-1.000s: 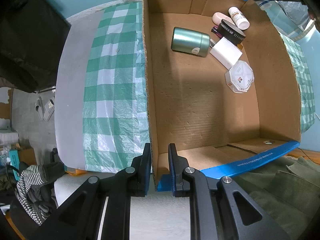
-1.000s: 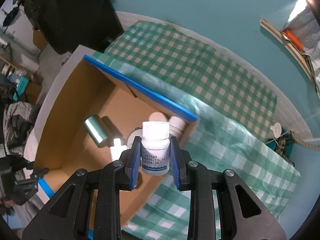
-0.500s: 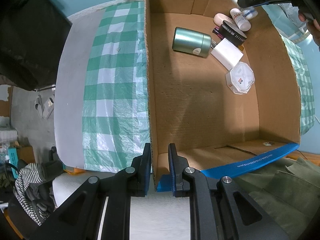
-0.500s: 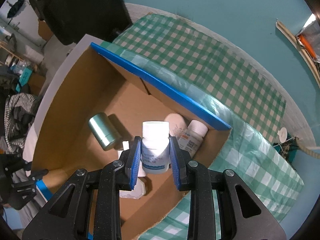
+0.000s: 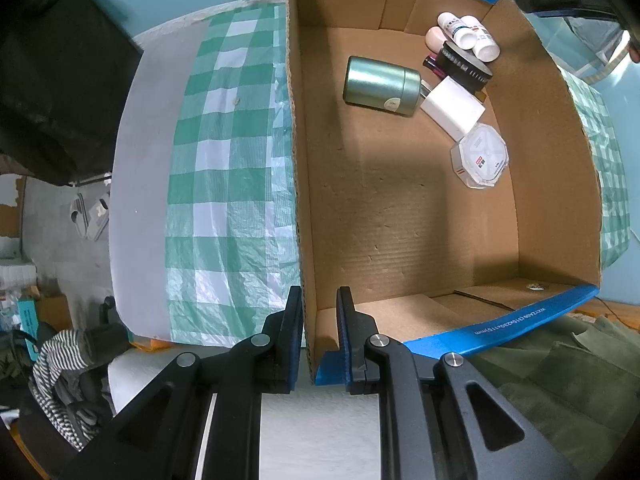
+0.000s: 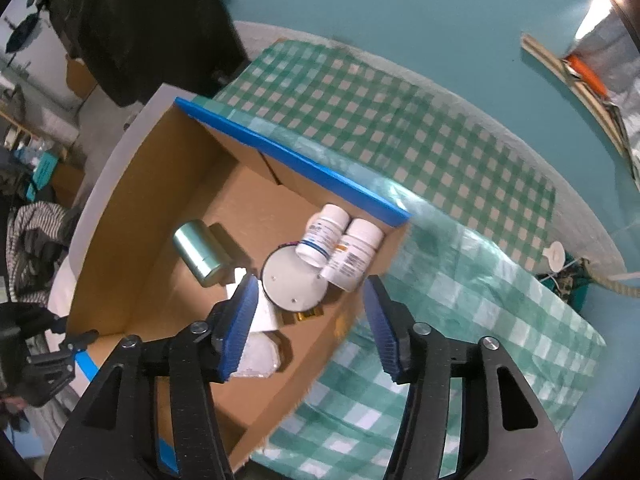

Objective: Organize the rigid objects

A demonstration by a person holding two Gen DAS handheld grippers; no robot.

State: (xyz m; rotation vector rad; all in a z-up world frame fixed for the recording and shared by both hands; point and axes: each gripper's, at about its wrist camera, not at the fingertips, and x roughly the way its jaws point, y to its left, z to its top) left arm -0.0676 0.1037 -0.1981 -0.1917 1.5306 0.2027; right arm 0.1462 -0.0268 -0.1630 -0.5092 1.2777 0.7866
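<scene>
The left gripper (image 5: 318, 326) pinches the cardboard box (image 5: 298, 184) wall at lower centre. The right gripper (image 6: 310, 320) jaws are opening, empty, above two white bottles (image 6: 324, 234).

right gripper (image 6: 311, 322): was clamped on white pill bottle; jaws now opening, nothing btwn them
pill bottle (image 6: 322, 234): released, lies in cardboard box (image 6: 132, 264) corner, touching 2nd white bottle (image 6: 352, 254), bottom end on round black-rimmed case (image 6: 292, 280)
box contents: one bottle more in far-corner cluster vs earlier
</scene>
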